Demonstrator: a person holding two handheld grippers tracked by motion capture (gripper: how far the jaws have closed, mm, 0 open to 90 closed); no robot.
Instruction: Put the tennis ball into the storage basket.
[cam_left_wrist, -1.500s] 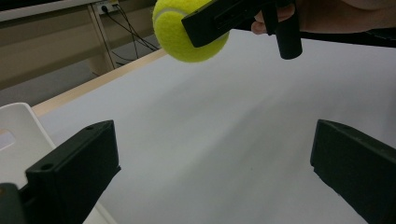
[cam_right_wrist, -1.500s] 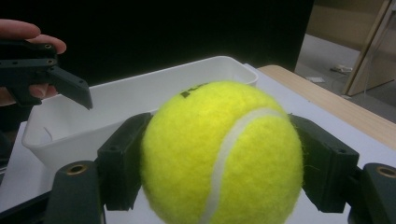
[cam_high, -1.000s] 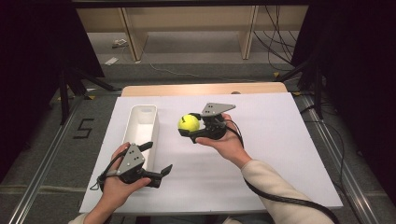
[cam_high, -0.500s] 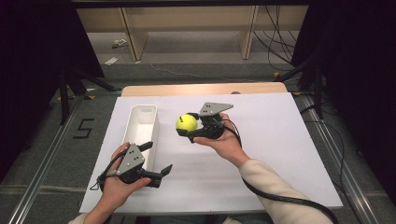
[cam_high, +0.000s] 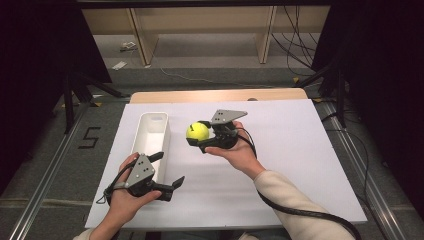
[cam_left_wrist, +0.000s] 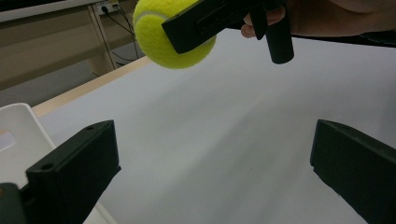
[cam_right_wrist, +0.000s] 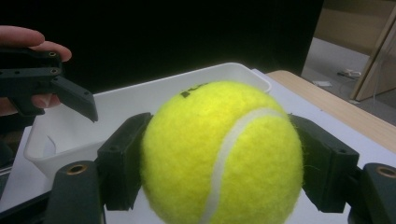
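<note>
Right gripper (cam_high: 196, 137) clamps tennis ball (cam_high: 197, 132) between 2 jaws, lifted above white table (cam_high: 290, 150), beside white bin (cam_high: 150, 137). Left gripper (cam_high: 170, 172) spread wide, holding nothing, near bin's front end.

Right gripper view: lower part of the fuzzy yellow-green tennis ball (cam_right_wrist: 219, 154) is cut off by the bottom edge; black printed marking near its top too small to read. Behind the ball, the near wall of the white plastic rectangular bin (cam_right_wrist: 140, 100) is partly hidden. Left gripper view: ball's top cropped by the upper edge.
</note>
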